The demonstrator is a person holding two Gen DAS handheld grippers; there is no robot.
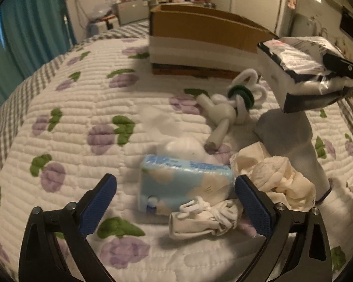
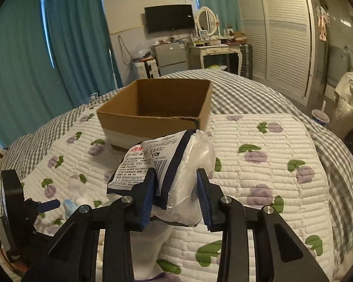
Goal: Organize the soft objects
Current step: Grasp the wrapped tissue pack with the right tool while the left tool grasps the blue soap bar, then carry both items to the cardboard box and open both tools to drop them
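Currently the right tongs (image 2: 176,192) clamp a white plastic packet (image 2: 167,171) above the quilted bed (image 2: 270,188), short of the cardboard box (image 2: 153,108). Left tongs (image 1: 176,202) stand wide around a blue tissue pack (image 1: 186,183), not touching it.

Left wrist view low over quilt (image 1: 82,141), right wrist view higher, both facing cardboard box (image 2: 153,108)

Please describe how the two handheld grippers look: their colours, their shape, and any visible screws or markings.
Both look alike. The left gripper and the right gripper have black, angular plastic frames with triangular cut-outs and round silver screw heads at the joints. Each finger ends in a flat, blue, rubbery pad with a fine dotted texture. No cables, markings, sleeves or hands are visible.
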